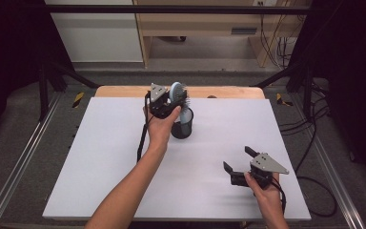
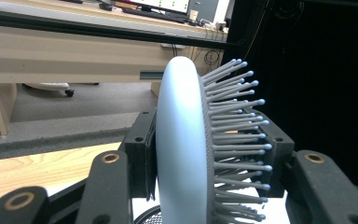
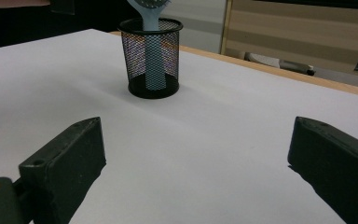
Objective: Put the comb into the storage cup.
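Note:
A light blue hairbrush [image 1: 177, 89] stands upright with its handle down inside a black mesh cup [image 1: 182, 130] at the far middle of the white table top [image 1: 100, 157]. My left gripper [image 1: 174, 98] is shut on the brush's head, above the cup. In the left gripper view the brush head [image 2: 182, 140] sits edge-on between the two black jaws of the left gripper [image 2: 207, 147], its bristles [image 2: 242, 121] pointing right. My right gripper [image 1: 238, 160] rests open near the front right, with nothing between its fingers. In the right gripper view the cup [image 3: 151, 58] and brush handle [image 3: 152, 51] stand well beyond the right gripper [image 3: 196, 158].
A wooden table edge [image 1: 124, 90] runs behind the white top. Black frame bars [image 1: 52, 71] and cables [image 1: 314, 143] flank the table. A wooden desk [image 1: 205, 28] stands on the floor beyond.

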### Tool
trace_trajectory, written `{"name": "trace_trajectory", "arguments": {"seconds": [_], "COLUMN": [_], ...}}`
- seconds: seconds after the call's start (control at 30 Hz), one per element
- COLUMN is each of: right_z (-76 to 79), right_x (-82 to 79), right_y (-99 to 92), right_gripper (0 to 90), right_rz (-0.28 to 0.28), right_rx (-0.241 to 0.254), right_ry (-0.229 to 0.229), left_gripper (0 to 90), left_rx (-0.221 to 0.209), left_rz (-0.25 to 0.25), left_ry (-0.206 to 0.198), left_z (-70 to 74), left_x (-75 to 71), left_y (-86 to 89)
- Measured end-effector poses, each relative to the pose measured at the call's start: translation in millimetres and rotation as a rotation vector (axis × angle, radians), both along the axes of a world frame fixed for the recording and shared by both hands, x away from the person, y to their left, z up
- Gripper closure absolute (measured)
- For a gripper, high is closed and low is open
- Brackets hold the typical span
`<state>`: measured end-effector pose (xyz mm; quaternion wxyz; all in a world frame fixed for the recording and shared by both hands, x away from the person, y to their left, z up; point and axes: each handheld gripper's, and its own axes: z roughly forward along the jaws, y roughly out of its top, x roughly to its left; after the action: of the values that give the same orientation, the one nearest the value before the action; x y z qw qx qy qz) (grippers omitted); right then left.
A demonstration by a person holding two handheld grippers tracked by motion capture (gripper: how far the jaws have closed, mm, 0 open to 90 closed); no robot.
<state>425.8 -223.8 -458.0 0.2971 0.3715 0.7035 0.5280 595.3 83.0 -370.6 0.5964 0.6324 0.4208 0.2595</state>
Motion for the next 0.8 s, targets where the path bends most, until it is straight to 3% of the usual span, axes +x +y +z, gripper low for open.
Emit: {"name": "trace_trajectory", "arguments": {"seconds": [0.8], "right_z": [-0.5], "right_x": [-0.2], "right_y": [1.3], "right_gripper": [3.8], "right_rz": [0.005], "right_rx": [0.004], "right_ry": [0.008], "left_gripper": [49.2], "left_rx": [-0.018], "left_rz": [-0.004], "left_ry": [0.029], "left_z": [0.0], "left_x": [3.2], "left_y": [10.2]}}
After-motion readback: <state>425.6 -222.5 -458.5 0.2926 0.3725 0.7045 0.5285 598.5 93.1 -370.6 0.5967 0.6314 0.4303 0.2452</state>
